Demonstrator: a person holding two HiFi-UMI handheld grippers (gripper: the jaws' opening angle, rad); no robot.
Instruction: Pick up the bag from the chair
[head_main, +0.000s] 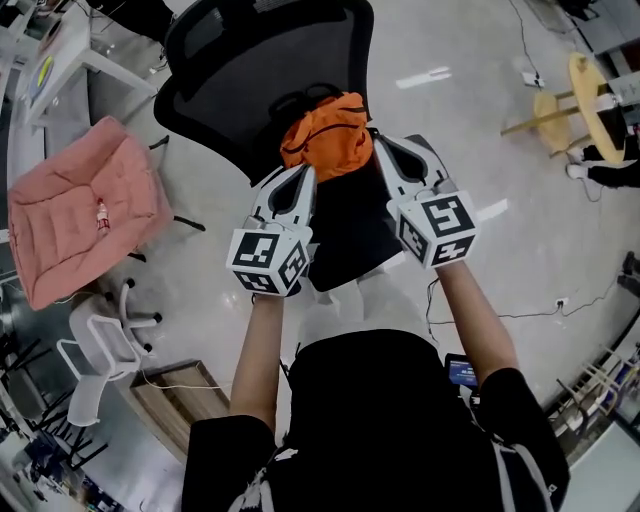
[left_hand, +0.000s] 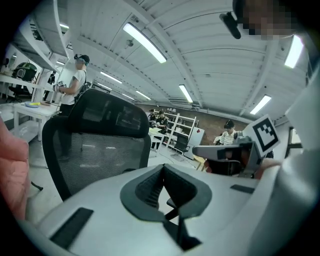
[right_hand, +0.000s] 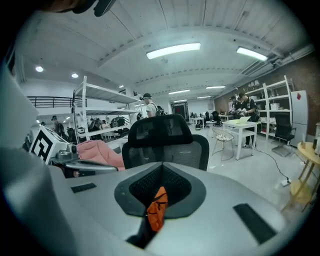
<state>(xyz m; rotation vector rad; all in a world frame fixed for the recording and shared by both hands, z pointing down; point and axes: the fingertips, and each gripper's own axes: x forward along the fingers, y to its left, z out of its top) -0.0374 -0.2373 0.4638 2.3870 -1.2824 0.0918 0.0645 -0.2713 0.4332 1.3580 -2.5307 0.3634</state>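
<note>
An orange bag (head_main: 328, 140) lies crumpled on the seat of a black mesh office chair (head_main: 250, 70). My left gripper (head_main: 305, 172) is at the bag's near-left side with its jaws together and nothing between them; in its own view the tips (left_hand: 163, 166) meet in front of the chair back (left_hand: 100, 145). My right gripper (head_main: 378, 143) reaches the bag's right edge, also shut. In the right gripper view a strip of the orange bag (right_hand: 157, 207) shows through the gap below the closed tips (right_hand: 161, 165). Whether either gripper touches the bag I cannot tell.
A pink padded cushion (head_main: 85, 205) lies on a seat to the left, above a white chair (head_main: 95, 345). A round wooden table (head_main: 590, 100) stands at far right. Cables run across the floor. People stand by desks and shelves in the background (left_hand: 75, 80).
</note>
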